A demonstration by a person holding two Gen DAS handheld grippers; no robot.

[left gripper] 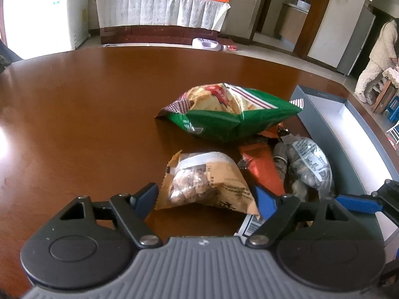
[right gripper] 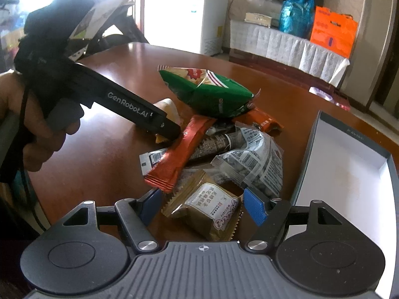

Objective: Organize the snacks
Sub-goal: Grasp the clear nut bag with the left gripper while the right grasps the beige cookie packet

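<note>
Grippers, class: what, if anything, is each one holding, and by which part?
Nothing is held. The left gripper has open jaws around a tan snack packet; the right gripper has open jaws around a brown packet.

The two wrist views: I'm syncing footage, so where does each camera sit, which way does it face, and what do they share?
Left wrist: on the left hand-held gripper, facing forward and down at a tan kraft nut packet between its open jaws.
Right wrist: on the right hand-held gripper, over a brown square pastry packet; the person's left hand shows.
Shared: green crinkled chip bag, grey open box.
</note>
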